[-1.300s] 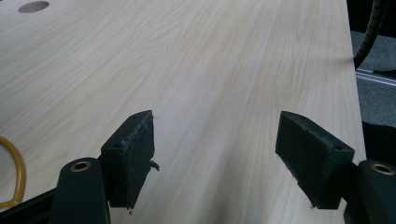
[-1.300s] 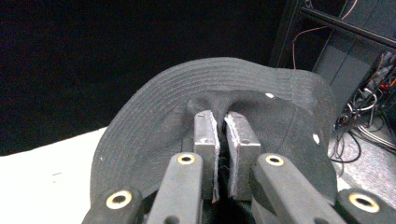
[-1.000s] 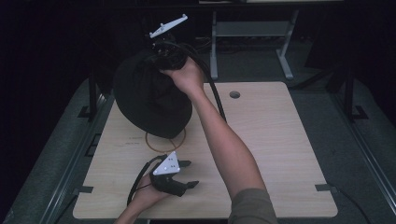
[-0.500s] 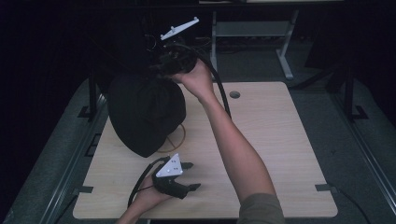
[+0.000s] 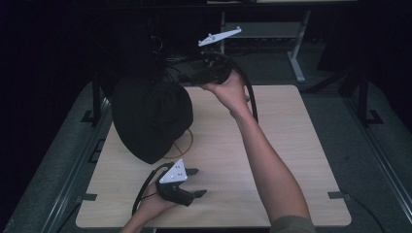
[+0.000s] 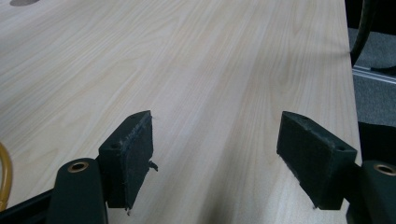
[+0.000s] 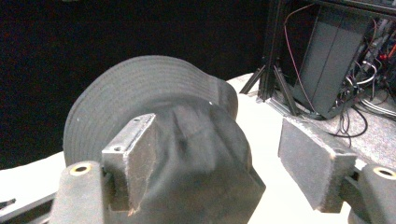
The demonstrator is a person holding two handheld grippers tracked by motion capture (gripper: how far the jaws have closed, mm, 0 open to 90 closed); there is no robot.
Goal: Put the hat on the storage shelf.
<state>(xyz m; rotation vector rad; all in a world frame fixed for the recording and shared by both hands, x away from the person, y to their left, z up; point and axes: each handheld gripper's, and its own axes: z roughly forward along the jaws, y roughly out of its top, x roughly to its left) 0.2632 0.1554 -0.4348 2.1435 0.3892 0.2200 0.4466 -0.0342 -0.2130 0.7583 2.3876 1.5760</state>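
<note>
A black bucket hat lies on the left part of the light wooden table, over a yellow ring. My right gripper is held up over the table's far edge, just right of the hat. Its jaws have just been opening and stand apart, with no pad pressing on anything. In the right gripper view the hat sits just beyond my right gripper. My left gripper rests near the front edge, open and empty. In its own view the left gripper faces bare wood.
A dark computer tower with loose cables stands behind the table. White desk legs rise at the back right. Black frame posts flank the table's left side. Grey carpet lies to the right.
The right gripper's jaws went from shut on the hat's top to open, and the hand drew away to the right. The hat sank to the left onto the table. The left gripper stayed put.
</note>
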